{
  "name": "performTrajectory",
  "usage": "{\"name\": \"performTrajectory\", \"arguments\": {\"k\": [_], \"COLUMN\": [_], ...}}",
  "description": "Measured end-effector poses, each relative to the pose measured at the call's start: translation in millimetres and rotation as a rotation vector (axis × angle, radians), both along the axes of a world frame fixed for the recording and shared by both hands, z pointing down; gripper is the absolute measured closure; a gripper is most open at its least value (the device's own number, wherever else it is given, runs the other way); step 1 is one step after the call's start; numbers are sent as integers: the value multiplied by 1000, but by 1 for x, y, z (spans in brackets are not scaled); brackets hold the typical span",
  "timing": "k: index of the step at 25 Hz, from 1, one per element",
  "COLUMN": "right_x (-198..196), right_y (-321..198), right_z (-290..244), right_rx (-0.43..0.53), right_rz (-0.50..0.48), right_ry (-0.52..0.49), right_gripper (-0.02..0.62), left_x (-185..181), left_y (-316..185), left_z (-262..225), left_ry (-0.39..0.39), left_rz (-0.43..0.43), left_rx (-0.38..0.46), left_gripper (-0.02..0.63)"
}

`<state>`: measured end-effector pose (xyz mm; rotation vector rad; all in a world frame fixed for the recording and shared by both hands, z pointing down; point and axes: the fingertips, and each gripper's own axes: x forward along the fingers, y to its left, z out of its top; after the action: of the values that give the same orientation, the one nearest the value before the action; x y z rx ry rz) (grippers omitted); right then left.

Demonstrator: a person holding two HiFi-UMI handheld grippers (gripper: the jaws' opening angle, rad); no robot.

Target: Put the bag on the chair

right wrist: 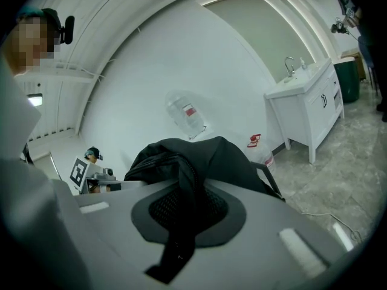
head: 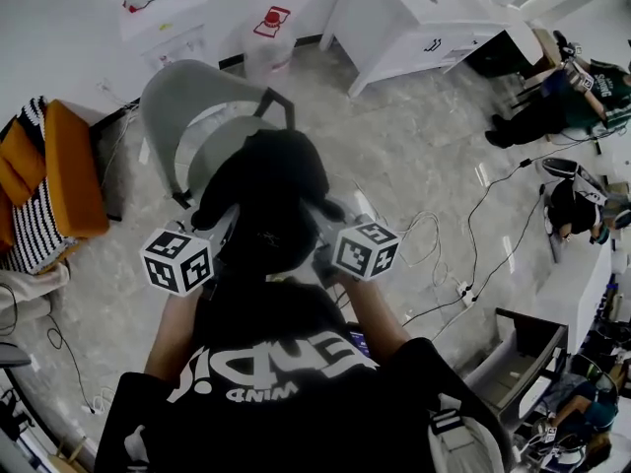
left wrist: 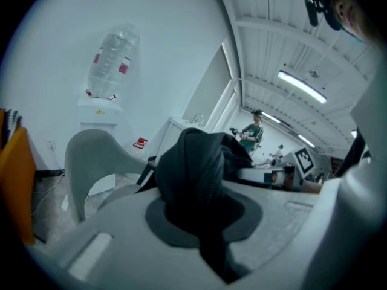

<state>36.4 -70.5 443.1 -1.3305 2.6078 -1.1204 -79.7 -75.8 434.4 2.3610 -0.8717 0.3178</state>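
Observation:
A black bag [head: 264, 197] hangs in the air between my two grippers, just in front of a grey chair [head: 189, 116] with a curved back. My left gripper [head: 225, 233] is shut on the bag's black fabric [left wrist: 193, 186], which fills the space between its jaws. My right gripper [head: 320, 249] is shut on a black strap and mesh part of the bag [right wrist: 181, 210]. The chair [left wrist: 91, 162] shows behind the bag in the left gripper view; its dark frame [right wrist: 269, 180] peeks out at the bag's right in the right gripper view.
A white cabinet with a sink [head: 424, 18] stands at the back right. A water dispenser [head: 163, 13] and a spare bottle [head: 268, 42] stand by the wall. An orange and striped seat [head: 59, 175] is at the left. Cables [head: 473, 244] cross the floor; people sit at the right.

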Motion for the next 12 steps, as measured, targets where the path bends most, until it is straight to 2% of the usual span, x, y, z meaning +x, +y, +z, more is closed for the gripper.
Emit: {"name": "performTrajectory", "arguments": {"k": [8,12], "right_x": [-25,-35], "right_y": [-65,-93], "right_z": [-3,0], "right_rx": [1,0], "right_rz": [95,112], "right_ry": [-42,-47], "right_gripper": [575,575], "left_x": [-25,-33], "left_y": [-75,-109], "left_z": [-5,-3], "left_ry": [-9,-18], "left_rz": [91,110], "left_rx": [7,6], "left_gripper": [572,572]}}
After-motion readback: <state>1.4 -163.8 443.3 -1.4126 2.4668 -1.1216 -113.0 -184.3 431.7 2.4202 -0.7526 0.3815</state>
